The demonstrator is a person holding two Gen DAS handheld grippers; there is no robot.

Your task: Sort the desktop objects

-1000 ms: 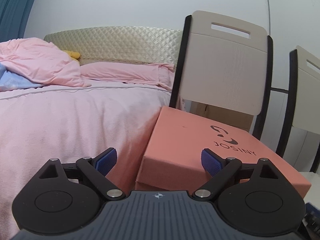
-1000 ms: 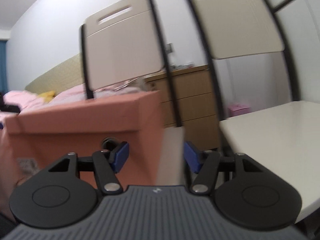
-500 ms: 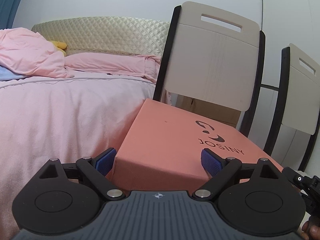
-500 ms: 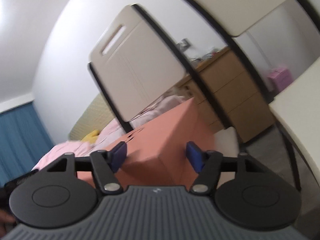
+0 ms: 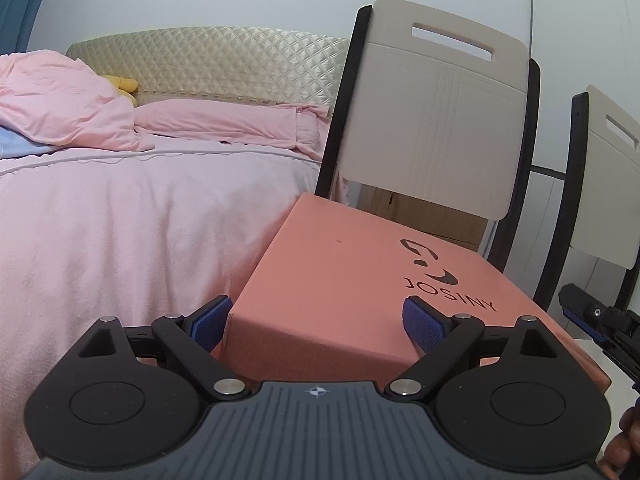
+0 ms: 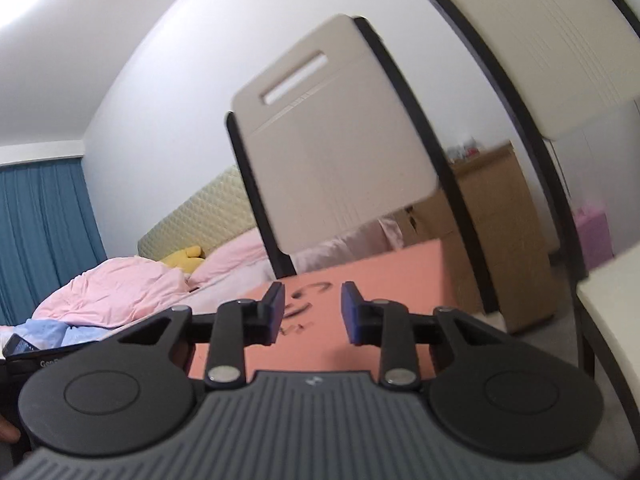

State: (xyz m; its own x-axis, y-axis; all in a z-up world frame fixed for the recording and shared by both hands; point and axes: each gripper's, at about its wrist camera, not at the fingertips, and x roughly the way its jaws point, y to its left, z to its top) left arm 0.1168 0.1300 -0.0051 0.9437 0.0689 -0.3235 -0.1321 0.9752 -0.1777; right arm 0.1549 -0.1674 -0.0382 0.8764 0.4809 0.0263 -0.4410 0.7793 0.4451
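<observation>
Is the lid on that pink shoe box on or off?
On. The pink shoe box shows an unbroken top panel with the printed logo and a lid edge along its front; none of its inside is visible.

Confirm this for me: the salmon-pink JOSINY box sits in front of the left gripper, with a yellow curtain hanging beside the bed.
One detail is off. The JOSINY box does sit in front of the left gripper, but the curtain beside the bed is blue, not yellow, as the right wrist view shows.
</observation>
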